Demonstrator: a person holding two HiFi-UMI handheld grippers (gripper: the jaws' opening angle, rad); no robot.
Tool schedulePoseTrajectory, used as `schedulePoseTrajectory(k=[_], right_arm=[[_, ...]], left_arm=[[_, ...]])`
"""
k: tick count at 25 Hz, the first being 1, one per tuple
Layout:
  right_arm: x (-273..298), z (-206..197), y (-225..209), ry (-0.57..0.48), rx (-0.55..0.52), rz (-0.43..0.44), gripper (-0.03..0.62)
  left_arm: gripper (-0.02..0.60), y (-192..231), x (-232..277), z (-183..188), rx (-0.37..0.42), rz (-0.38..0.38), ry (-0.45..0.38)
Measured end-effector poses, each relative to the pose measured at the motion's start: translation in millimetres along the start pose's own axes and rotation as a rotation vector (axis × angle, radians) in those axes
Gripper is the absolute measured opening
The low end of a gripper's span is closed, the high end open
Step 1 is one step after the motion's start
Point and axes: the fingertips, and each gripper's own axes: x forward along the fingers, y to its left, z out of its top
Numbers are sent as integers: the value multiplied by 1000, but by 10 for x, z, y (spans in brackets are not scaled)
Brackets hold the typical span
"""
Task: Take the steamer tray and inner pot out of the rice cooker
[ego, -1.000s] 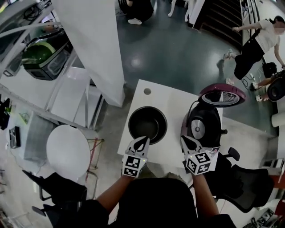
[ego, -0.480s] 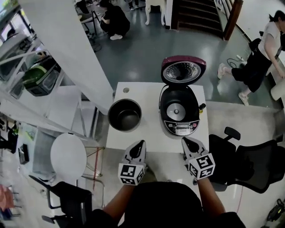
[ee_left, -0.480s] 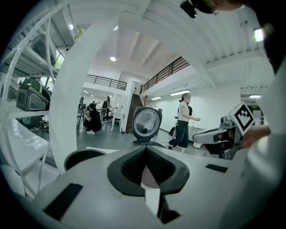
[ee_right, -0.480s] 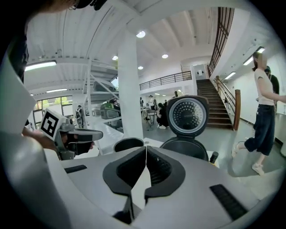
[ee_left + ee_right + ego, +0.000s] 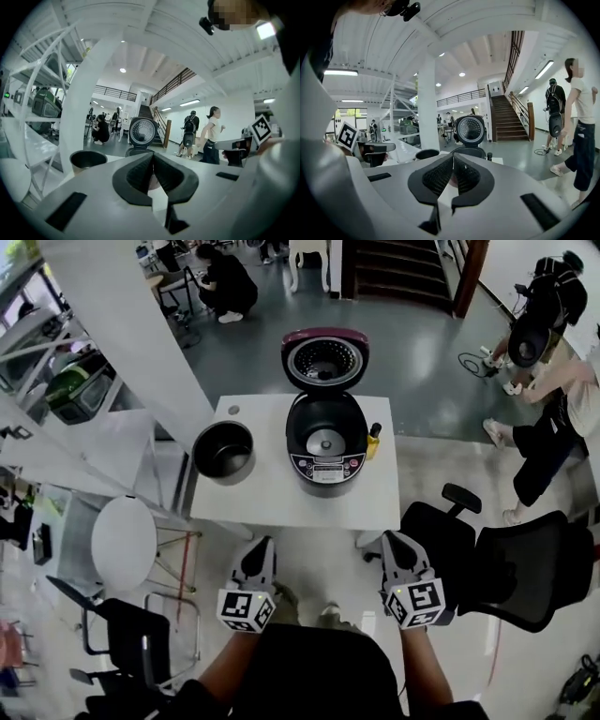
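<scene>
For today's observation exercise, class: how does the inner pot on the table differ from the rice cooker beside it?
The inner pot is the smaller, a plain dark bowl with no lid; the rice cooker is bulkier, its maroon lid raised. The inner pot's hollow looks bare, while the rice cooker's well shows a round silver plate. Both stand upright and open on the white table, apart.

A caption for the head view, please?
Inner pot beside the open rice cooker; left gripper and right gripper, both shut, short of the table.
</scene>
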Motion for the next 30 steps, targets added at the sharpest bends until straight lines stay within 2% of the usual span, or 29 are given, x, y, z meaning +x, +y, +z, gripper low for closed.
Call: schedulePoseTrajectory(k=[2, 3, 7, 10, 13, 16, 22, 27, 30], right_arm=[[-131, -11, -19, -12, 6, -3, 3], [-188, -3, -17, -17, 5, -9, 2], [-362, 10, -60, -38, -18, -59, 2], [-472, -62, -79, -50, -25, -113, 2], [-445, -137, -19, -34, -50, -92, 2], [-425, -141, -11, -26, -59, -67, 0], [-503, -163, -83, -30, -39, -64, 0], [-515, -266, -70, -36, -48, -50, 0], [-523, -343, -87, -26, -41, -48, 0]], left_arm=[[5, -45, -51, -15, 55, 12, 1], [5, -33, -73, -22, 55, 18, 3], [5, 49, -176, -41, 3, 42, -3], [5, 82, -293, 23, 0, 47, -32], [5, 137, -381, 74, 12, 63, -62], [5, 100, -423, 22, 30, 66, -55], [5, -5, -557, -58, 13, 86, -83], [5, 0, -593, -207, -3, 84, -35], [5, -7, -570, -294, 37, 77, -8]])
